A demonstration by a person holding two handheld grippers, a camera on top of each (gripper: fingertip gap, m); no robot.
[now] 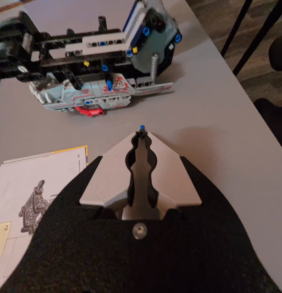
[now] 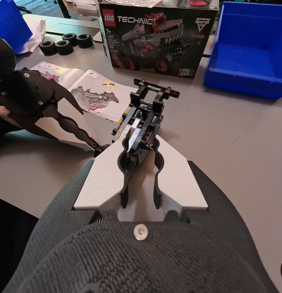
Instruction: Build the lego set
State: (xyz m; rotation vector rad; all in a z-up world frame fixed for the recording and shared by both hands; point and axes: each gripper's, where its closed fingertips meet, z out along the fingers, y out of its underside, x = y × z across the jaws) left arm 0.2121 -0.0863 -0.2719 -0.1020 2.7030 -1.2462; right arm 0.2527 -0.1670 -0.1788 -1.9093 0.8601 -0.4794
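The part-built lego truck (image 1: 97, 71) lies on its side on the grey table (image 1: 200, 126), with a grey toothed body, black beams and blue pins. My left gripper (image 1: 142, 134) is shut on a small black connector with a blue pin (image 1: 142, 127), just short of the truck's red part. In the right wrist view my right gripper (image 2: 139, 143) is shut on the near end of the truck (image 2: 146, 107). The left gripper (image 2: 95, 145) comes in there from the left, its tips low by the truck's side.
The open instruction booklet (image 2: 96, 95) lies left of the truck and also shows in the left wrist view (image 1: 34, 182). Behind it stand the set's box (image 2: 157, 39), several black tyres (image 2: 66, 42) and a blue bin (image 2: 248, 52). The table edge (image 1: 232, 71) runs on the right.
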